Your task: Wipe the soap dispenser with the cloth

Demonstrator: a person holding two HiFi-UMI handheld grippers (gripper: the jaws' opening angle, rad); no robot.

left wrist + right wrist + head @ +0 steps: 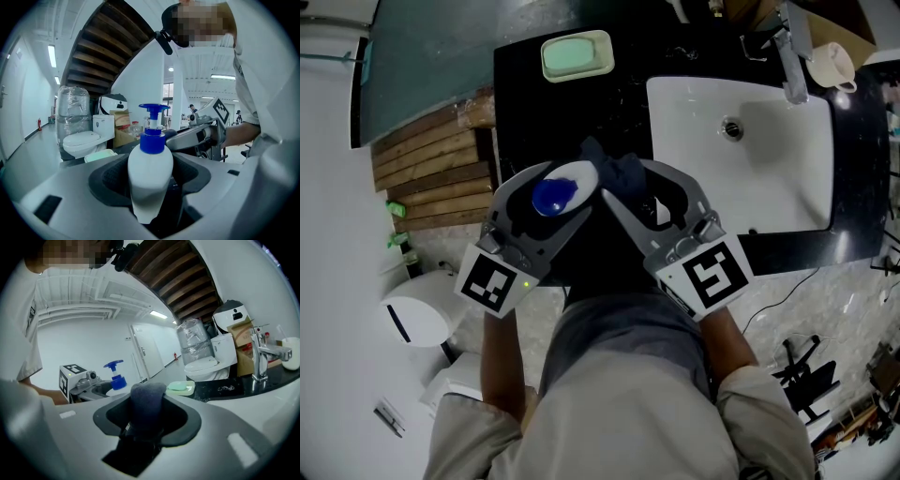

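Note:
My left gripper (551,202) is shut on the soap dispenser (150,180), a white bottle with a blue pump head (554,195), held upright above the black counter. Beside it on the right, my right gripper (642,199) is shut on a dark blue-grey cloth (146,404), whose bunched end (617,172) sticks out past the jaws. In the head view the cloth lies close against the dispenser's right side; whether they touch I cannot tell. The right gripper view shows the pump head (114,367) off to the left.
A white sink basin (741,150) with a chrome tap (792,56) lies to the right in the black counter (534,112). A pale green soap dish (576,54) sits at the counter's far side. A white cup (832,64) stands by the tap. Wooden slats (431,169) are at left.

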